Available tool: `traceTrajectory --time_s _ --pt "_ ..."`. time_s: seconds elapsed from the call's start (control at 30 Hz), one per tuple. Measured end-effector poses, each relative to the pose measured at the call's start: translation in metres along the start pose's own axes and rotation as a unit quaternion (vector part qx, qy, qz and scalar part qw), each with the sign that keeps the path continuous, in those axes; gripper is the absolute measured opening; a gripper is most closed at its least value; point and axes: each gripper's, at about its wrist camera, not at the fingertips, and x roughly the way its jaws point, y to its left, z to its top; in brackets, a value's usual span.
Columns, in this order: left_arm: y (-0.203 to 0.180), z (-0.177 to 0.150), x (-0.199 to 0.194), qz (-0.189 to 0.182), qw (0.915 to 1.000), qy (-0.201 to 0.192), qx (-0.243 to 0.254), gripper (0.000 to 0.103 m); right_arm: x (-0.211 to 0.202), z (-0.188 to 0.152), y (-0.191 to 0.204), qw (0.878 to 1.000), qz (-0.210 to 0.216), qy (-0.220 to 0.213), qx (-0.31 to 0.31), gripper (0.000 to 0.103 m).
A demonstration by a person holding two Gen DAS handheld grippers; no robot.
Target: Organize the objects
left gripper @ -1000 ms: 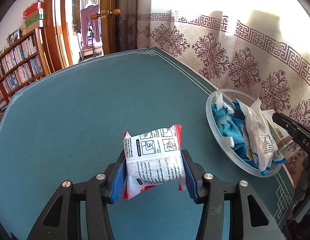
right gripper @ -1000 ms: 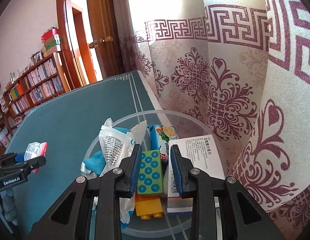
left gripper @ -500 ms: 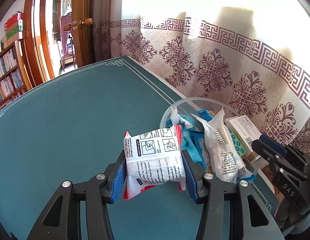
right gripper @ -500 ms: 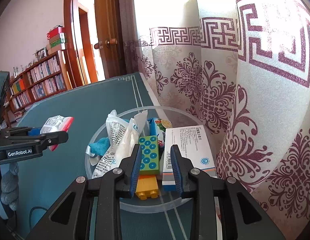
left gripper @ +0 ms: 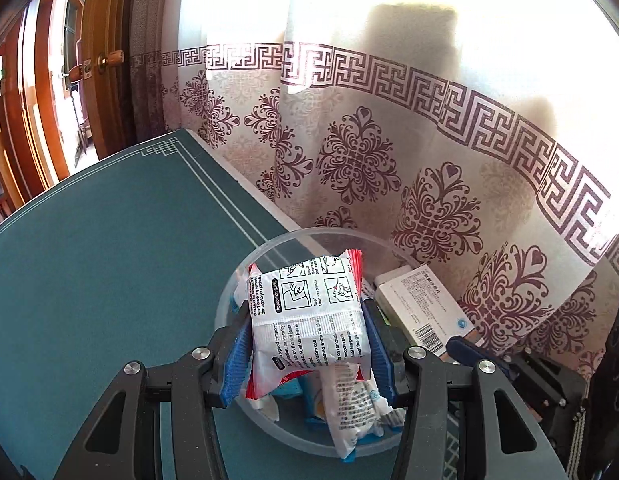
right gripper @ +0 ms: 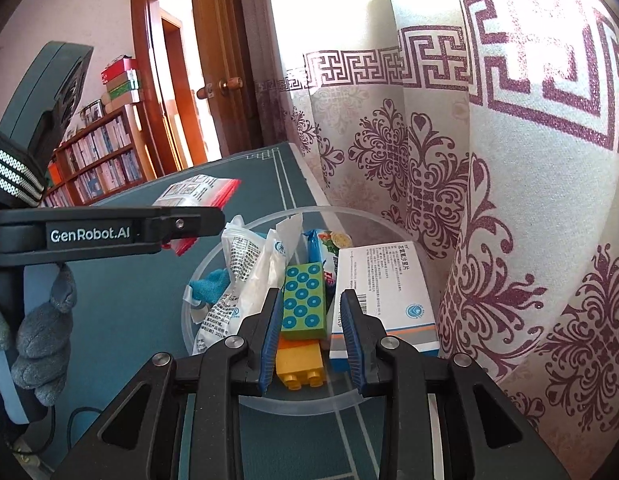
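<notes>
My left gripper (left gripper: 307,311) is shut on a white-and-red printed sachet (left gripper: 309,344) and holds it over the clear plastic bowl (left gripper: 245,276). From the right wrist view the same sachet (right gripper: 197,192) hangs above the bowl's (right gripper: 309,404) left rim. My right gripper (right gripper: 311,294) hovers over the bowl's near side, shut and gripping nothing. Below it lie a green studded block (right gripper: 303,308) on a yellow block (right gripper: 299,364). A white medicine box (right gripper: 383,292), white pouches (right gripper: 245,276) and a blue cloth (right gripper: 211,282) also fill the bowl.
The bowl sits at the right edge of the teal table (left gripper: 109,260), against a patterned curtain (left gripper: 429,180). A grey-gloved hand (right gripper: 33,340) grips the left tool. A wooden door (right gripper: 225,60) and bookshelves (right gripper: 97,168) stand beyond the table.
My left gripper has carried the sachet rightward from over the bare table to above the bowl. The right gripper has stayed almost still, still shut.
</notes>
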Motion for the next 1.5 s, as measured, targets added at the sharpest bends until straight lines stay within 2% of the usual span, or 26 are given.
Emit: traceTrajectory --time_s 0.3,0.37,0.4,0.43,0.47,0.77,1.0,1.07,1.13,1.2,1.5 --pt "-0.024 0.012 0.023 -0.058 0.9979 0.029 -0.007 0.057 0.0 -0.009 0.001 1.0 0.01 0.011 -0.003 0.031" --pt "-0.025 0.011 0.027 -0.064 0.9973 0.035 -0.014 0.06 0.0 -0.01 0.0 1.0 0.014 0.014 0.0 0.031" --pt "-0.024 0.011 0.029 -0.064 0.9972 0.036 -0.017 0.067 -0.001 -0.011 -0.001 1.0 0.013 0.013 0.0 0.031" --pt "-0.023 0.01 0.031 -0.062 0.9972 0.037 -0.02 0.074 -0.001 -0.011 -0.001 1.0 0.013 0.012 -0.001 0.031" --pt "-0.021 0.009 0.032 -0.06 0.9972 0.038 -0.024 0.076 -0.001 -0.011 -0.001 1.0 0.013 0.012 0.0 0.031" --pt "-0.004 0.005 0.025 -0.038 0.9978 0.029 -0.045 0.082 0.0 -0.01 -0.001 1.0 0.011 0.01 -0.002 0.031" --pt "-0.001 -0.002 0.003 0.034 0.9991 -0.021 -0.015 0.094 -0.001 -0.009 0.0 1.0 0.01 0.011 -0.001 0.032" --pt "0.0 -0.007 -0.004 0.05 0.9982 -0.031 -0.006 0.099 -0.002 -0.01 0.001 1.0 0.01 0.013 0.001 0.037" --pt "0.001 -0.012 -0.011 0.06 0.9973 -0.042 -0.004 0.102 -0.004 -0.011 0.001 1.0 0.012 0.014 0.004 0.055" --pt "0.003 -0.016 -0.02 0.073 0.9961 -0.051 -0.002 0.102 -0.008 -0.014 0.002 1.0 0.01 0.012 0.008 0.065" --pt "0.008 -0.036 -0.048 0.109 0.9916 -0.07 0.001 0.103 -0.017 -0.025 0.013 1.0 -0.002 0.024 0.002 0.085"
